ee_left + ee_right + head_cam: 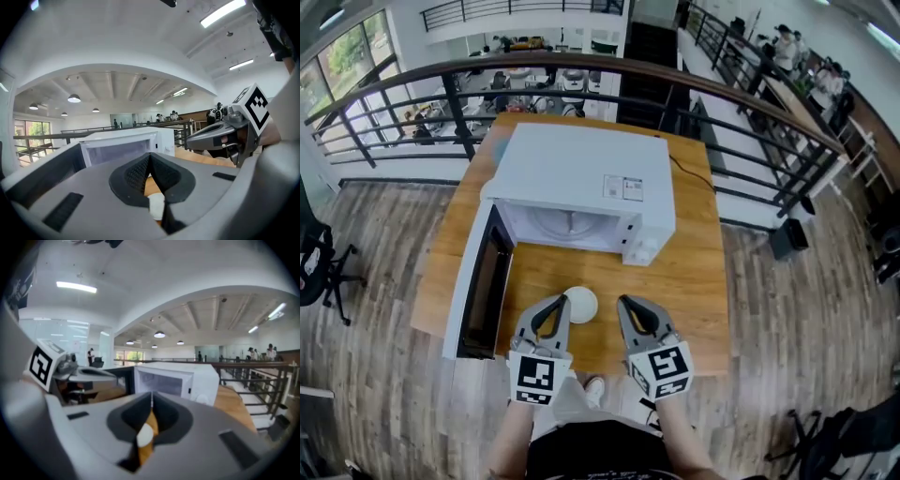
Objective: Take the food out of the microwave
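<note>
The white microwave (pixel 581 178) stands on the wooden table (pixel 694 281) with its door (pixel 478 281) swung open to the left; only the glass turntable shows in its cavity. A white bowl (pixel 580 305) sits on the table in front of it. My left gripper (pixel 562 302) and right gripper (pixel 624 303) hang either side of the bowl, above it, both shut with nothing in them. In the left gripper view the shut left gripper (pixel 149 157) points at the microwave (pixel 122 140), with the bowl (pixel 157 206) below. The right gripper view shows the same: right gripper (pixel 151 395), bowl (pixel 145 434), microwave (pixel 176 378).
The table stands against a curved dark railing (pixel 581 70) with a lower floor beyond. A black office chair (pixel 319 262) is at the left on the wood floor. The microwave's power cord (pixel 689 173) trails off to the right.
</note>
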